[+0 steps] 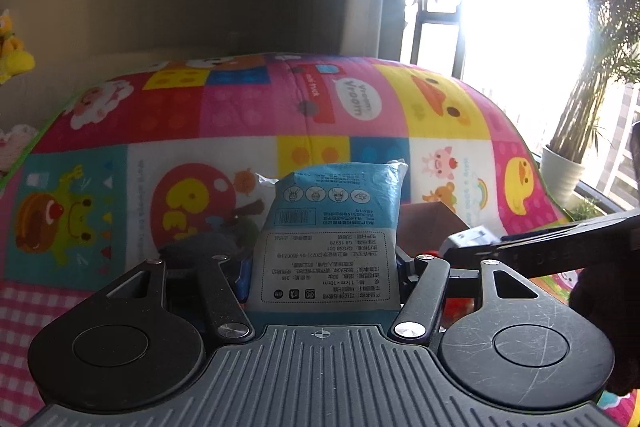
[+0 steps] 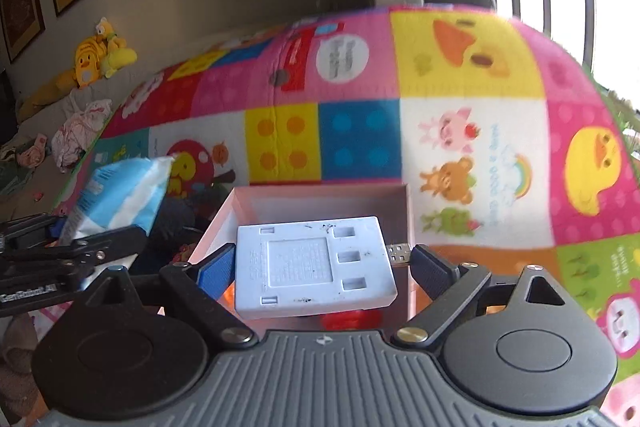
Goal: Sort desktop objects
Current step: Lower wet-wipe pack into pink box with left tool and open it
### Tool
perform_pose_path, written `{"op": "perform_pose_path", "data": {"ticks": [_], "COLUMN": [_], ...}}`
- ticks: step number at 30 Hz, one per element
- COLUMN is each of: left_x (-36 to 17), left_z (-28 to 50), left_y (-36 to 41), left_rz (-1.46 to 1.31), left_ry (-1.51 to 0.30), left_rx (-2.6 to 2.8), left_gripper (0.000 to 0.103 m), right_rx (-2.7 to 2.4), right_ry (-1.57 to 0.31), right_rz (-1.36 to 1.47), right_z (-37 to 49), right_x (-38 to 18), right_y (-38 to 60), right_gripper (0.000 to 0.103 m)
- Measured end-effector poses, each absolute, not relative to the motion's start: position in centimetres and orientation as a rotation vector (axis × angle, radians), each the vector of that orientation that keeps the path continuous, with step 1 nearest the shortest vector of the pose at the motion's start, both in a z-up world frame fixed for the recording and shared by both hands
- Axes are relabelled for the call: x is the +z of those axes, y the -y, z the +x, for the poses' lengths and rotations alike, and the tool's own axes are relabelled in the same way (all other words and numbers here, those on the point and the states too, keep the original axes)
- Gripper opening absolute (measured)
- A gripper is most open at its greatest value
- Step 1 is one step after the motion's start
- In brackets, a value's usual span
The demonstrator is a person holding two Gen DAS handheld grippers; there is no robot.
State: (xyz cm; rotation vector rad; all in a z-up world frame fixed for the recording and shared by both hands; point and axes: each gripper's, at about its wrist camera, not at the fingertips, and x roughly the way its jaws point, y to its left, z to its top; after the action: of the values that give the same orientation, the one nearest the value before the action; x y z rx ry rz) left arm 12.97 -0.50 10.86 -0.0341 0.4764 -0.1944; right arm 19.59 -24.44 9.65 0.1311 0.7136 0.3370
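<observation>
Through my left wrist camera the left gripper [image 1: 324,267] has its jaws closed on a blue-and-white tissue pack [image 1: 328,239], held upright with its printed back toward me; the text reads upside down, and I can make out only "11cm×10cm" and a barcode. That view alone shows a potted palm [image 1: 600,47] by the bright window, and the right gripper [image 1: 532,247] coming in from the right edge. My right wrist camera shows what the left barely catches: the right gripper [image 2: 320,263] with jaws spread wide around a white power adapter [image 2: 312,267], the pads pressing its two sides, poised over an open pink-white box [image 2: 320,199] on the colourful play mat [image 2: 480,67]. Only here do I see the yellow plush toys [image 2: 96,55] beyond the mat's far-left corner. The mat's speech bubble reads "Vroom Vroom".
</observation>
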Motion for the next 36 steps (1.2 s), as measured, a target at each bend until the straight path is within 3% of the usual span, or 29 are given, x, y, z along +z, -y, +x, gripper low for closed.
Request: {"op": "perform_pose_path", "data": {"ticks": [5, 14, 16, 18, 21, 29, 32, 33, 34, 36], "left_x": [9.9, 7.7, 7.5, 7.2, 7.3, 6.7, 5.6, 5.2, 4.7, 3.9], "left_z": [13.1, 14.8, 15.6, 16.1, 15.0, 10.8, 9.6, 9.2, 8.9, 8.3], "left_y": [-1.3, 3.1, 4.5, 5.2, 4.0, -0.3, -1.1, -1.3, -1.5, -2.1], "left_rz": [-0.074, -0.089, -0.065, -0.051, -0.078, -0.097, -0.111, -0.12, -0.129, -0.153], "left_ry": [-0.494, -0.514, -0.501, -0.507, -0.495, -0.487, -0.498, -0.502, -0.507, -0.513], "left_rx": [-0.191, -0.3, -0.32, -0.311, -0.3, -0.218, -0.205, -0.202, -0.201, -0.2], "left_gripper": [0.065, 0.066, 0.069, 0.086, 0.095, 0.097, 0.097, 0.097, 0.097, 0.098], "right_rx": [0.411, 0.248, 0.231, 0.223, 0.23, 0.342, 0.346, 0.349, 0.357, 0.362], "right_ry": [-0.826, -0.627, -0.608, -0.603, -0.614, -0.728, -0.78, -0.811, -0.848, -0.859], "right_rz": [0.158, 0.079, 0.062, 0.048, 0.029, 0.186, 0.152, 0.135, 0.123, 0.106], "right_z": [21.1, 18.4, 17.9, 17.6, 17.7, 19.6, 20.6, 21.0, 21.3, 21.2], "right_x": [7.3, 11.3, 11.6, 11.7, 11.5, 10.0, 8.3, 7.7, 7.1, 7.1], "right_y": [21.7, 25.2, 25.6, 25.9, 25.6, 22.6, 19.6, 18.9, 18.3, 17.9], "right_gripper": [0.093, 0.101, 0.101, 0.101, 0.101, 0.1, 0.092, 0.081, 0.065, 0.059]}}
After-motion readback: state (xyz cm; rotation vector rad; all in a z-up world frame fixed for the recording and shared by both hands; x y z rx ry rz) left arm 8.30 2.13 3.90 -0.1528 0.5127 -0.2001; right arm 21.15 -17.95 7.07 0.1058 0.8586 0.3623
